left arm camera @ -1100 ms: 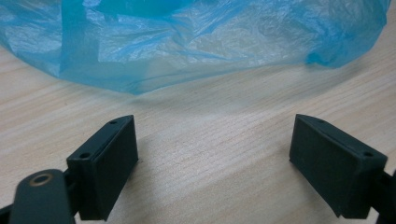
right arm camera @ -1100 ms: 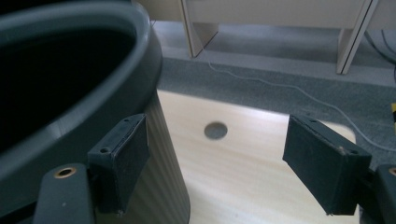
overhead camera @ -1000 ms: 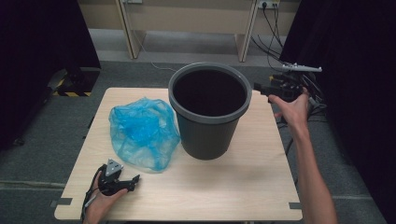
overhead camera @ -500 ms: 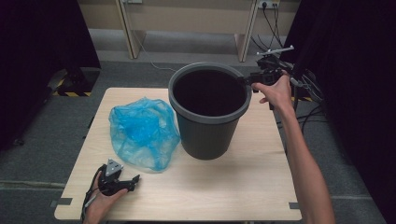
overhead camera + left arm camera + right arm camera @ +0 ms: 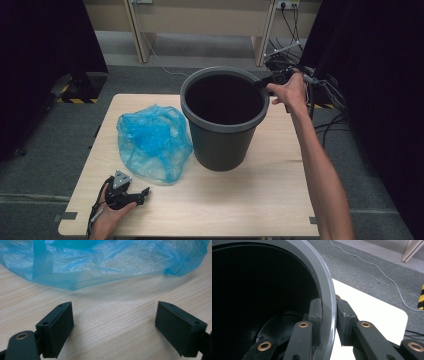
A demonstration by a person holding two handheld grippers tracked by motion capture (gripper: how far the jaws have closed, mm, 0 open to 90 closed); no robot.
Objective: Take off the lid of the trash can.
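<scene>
A dark grey plastic bucket stands upright in the middle of the wooden table. My right gripper is at its far right rim. In the right gripper view one jaw is inside the bucket rim and the other outside, and the right gripper is shut on the rim. A crumpled blue plastic bag lies left of the bucket. My left gripper rests open on the table near the front left corner. The left gripper points at the bag's near edge, with bare wood between the jaws.
Grey carpet surrounds the table. Cables and a stand lie on the floor behind the right hand. Black curtains hang at both sides. A yellow-black striped strip lies on the floor at the left.
My right gripper moved left from beside the bucket to its rim and closed on it. The left gripper and the bag have stayed put.
</scene>
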